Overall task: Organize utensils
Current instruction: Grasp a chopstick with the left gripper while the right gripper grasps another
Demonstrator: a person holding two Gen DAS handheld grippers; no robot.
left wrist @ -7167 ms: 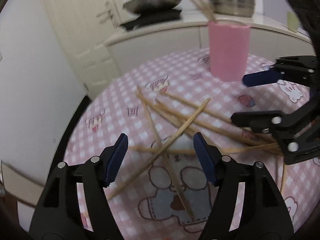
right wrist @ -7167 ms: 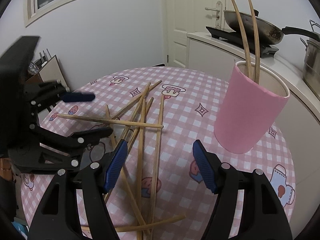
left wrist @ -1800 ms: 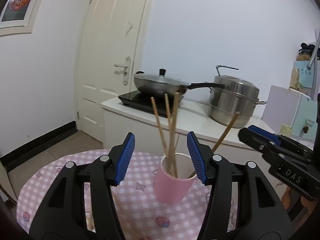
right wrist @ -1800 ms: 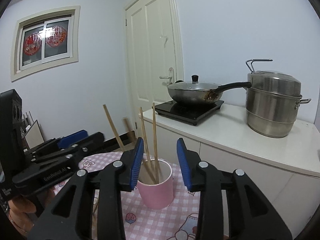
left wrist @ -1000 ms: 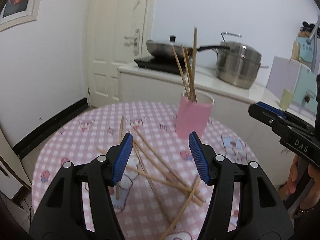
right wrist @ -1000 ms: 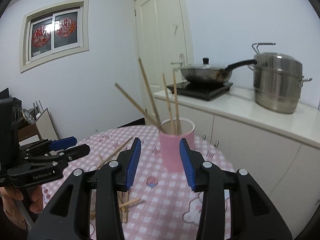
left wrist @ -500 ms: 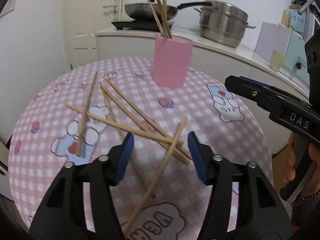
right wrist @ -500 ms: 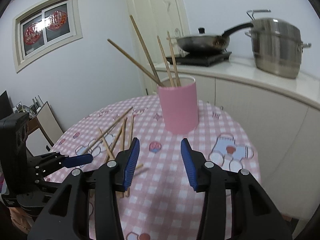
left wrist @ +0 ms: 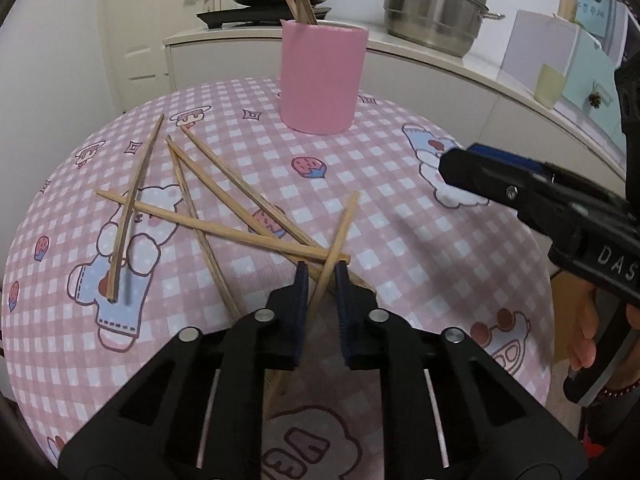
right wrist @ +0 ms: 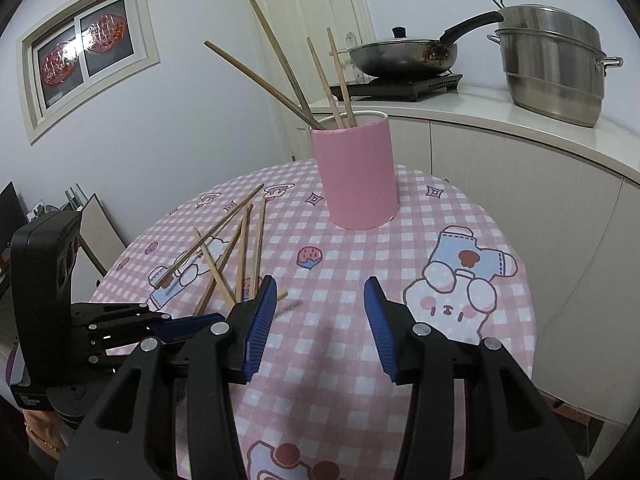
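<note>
Four chopsticks stand in the pink cup (left wrist: 322,80); the left gripper (left wrist: 320,280) fingers, just closing, clench one chopstick (left wrist: 336,240) of six left; the right gripper (right wrist: 320,312) gapes, empty.

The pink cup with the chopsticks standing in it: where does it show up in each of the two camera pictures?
Left wrist view: the pink cup stands at top centre, at the far edge of the table.
Right wrist view: the pink cup stands just above centre, with four chopsticks fanning up and left.
Shared landmark: the steel pot on the counter, behind and right of the cup.
</note>
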